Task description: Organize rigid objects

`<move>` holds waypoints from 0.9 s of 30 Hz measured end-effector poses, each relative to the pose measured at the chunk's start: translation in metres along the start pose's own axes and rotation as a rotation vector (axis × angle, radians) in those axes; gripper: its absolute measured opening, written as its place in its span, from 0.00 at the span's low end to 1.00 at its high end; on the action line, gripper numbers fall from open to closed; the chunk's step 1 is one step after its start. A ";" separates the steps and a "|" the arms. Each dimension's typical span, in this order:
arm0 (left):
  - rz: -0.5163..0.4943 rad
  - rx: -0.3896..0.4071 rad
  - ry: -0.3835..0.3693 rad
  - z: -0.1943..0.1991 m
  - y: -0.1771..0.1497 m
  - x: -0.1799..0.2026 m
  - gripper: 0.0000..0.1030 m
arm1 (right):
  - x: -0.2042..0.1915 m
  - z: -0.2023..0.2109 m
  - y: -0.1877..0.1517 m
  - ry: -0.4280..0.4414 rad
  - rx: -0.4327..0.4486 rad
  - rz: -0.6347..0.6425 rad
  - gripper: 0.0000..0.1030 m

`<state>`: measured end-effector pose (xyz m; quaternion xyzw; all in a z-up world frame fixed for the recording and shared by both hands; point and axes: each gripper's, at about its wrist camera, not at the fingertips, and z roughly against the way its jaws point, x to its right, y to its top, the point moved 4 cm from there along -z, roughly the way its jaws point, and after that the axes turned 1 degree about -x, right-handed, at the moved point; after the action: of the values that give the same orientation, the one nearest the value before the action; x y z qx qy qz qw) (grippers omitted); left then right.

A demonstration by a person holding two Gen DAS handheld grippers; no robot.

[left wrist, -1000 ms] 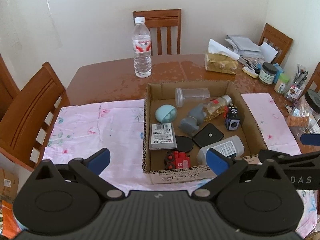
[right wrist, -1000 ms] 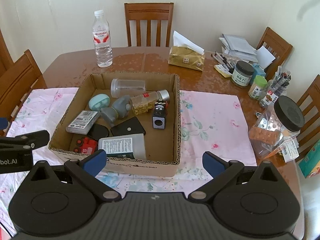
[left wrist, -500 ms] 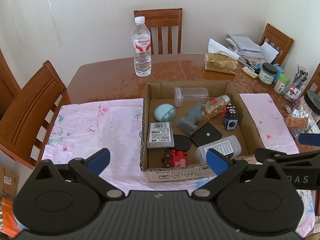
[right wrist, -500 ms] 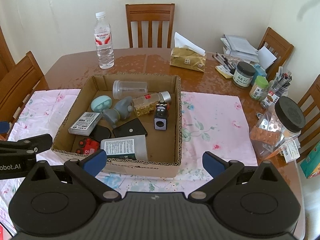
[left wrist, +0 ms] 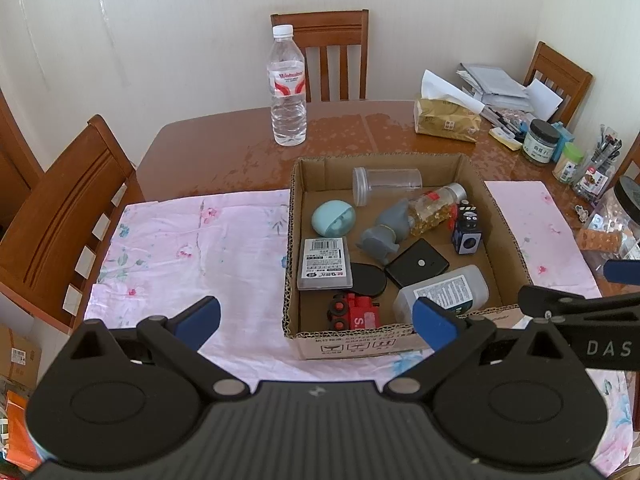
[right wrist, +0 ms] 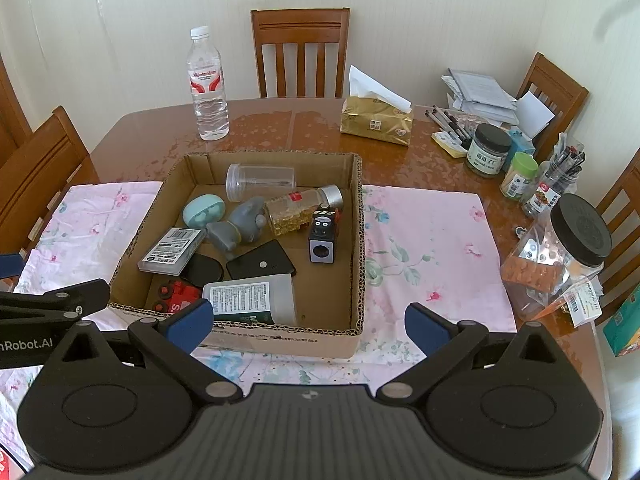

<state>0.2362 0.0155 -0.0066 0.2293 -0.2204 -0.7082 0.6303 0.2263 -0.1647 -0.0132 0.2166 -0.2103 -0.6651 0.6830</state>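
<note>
A cardboard box (left wrist: 508, 236) (right wrist: 358, 240) on a pink floral cloth (left wrist: 188, 248) holds several rigid objects: a clear jar (left wrist: 388, 184), a teal egg case (left wrist: 333, 219), a grey figure (left wrist: 384, 232), a pill bottle (left wrist: 436, 208), a black cube (right wrist: 323, 240), a grey card case (left wrist: 325, 263), a red toy train (left wrist: 356, 312) and a white bottle (right wrist: 252, 298). My left gripper (left wrist: 316, 320) is open and empty above the box's near left corner. My right gripper (right wrist: 308, 322) is open and empty above the box's near wall.
A water bottle (left wrist: 288, 88) and a tissue pack (right wrist: 376, 120) stand on the wooden table behind the box. Jars, pens and papers (right wrist: 492, 152) crowd the right side, with a large black-lidded jar (right wrist: 560, 248). Chairs (left wrist: 60, 216) surround the table.
Both grippers have drawn slightly back and up from the box; the box appears a little farther away. Nothing was grasped or released.
</note>
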 end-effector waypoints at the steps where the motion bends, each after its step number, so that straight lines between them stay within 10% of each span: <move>1: 0.000 0.001 0.000 0.000 0.000 0.000 0.99 | 0.000 0.000 0.000 0.000 0.000 0.000 1.00; 27: -0.002 -0.003 0.002 0.002 -0.004 0.000 0.99 | -0.001 0.000 -0.001 -0.005 -0.005 -0.004 1.00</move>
<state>0.2322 0.0162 -0.0076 0.2291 -0.2185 -0.7090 0.6301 0.2254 -0.1636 -0.0136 0.2136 -0.2101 -0.6675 0.6817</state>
